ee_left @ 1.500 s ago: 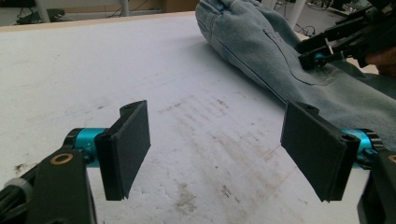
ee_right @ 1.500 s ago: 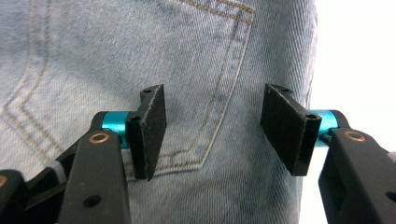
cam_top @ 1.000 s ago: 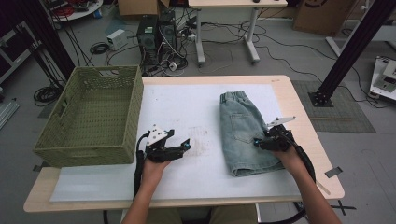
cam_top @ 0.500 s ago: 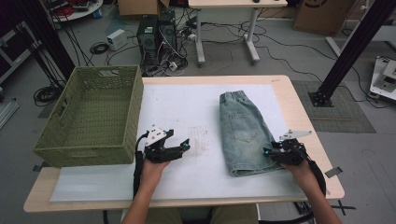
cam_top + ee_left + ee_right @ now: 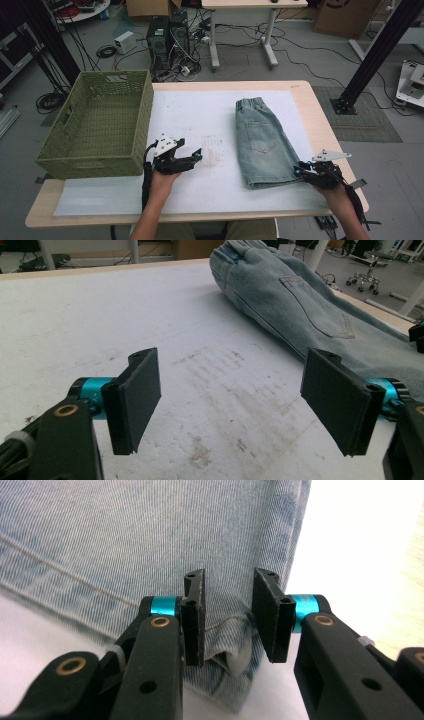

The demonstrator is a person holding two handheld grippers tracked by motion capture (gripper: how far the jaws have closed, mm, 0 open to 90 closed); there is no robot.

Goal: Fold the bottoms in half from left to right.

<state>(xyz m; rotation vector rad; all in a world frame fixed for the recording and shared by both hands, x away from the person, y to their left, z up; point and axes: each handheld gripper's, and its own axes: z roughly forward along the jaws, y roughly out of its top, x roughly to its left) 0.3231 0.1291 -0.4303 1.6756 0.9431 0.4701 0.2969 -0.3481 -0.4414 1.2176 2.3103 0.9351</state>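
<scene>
The folded light-blue denim shorts (image 5: 264,144) lie flat on the white-covered counter (image 5: 200,115), right of centre. The right tool (image 5: 303,170) has slid back to the hem corner; its jaws, just closing, straddle it without pinching yet. Next: pinch and lift. The left tool (image 5: 197,156) gapes wide and empty.

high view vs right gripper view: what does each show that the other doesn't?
High view alone: the green basket at the table's left, the left gripper over the white mat, the shorts' waistband and back pocket, and the floor clutter behind.

Right gripper view alone: the hem corner of the denim shorts between the gripper's own pads, which have just been closing; a gap remains, and the hem is bunched up there.

Both: the shorts and the right gripper at their lower right corner.
</scene>
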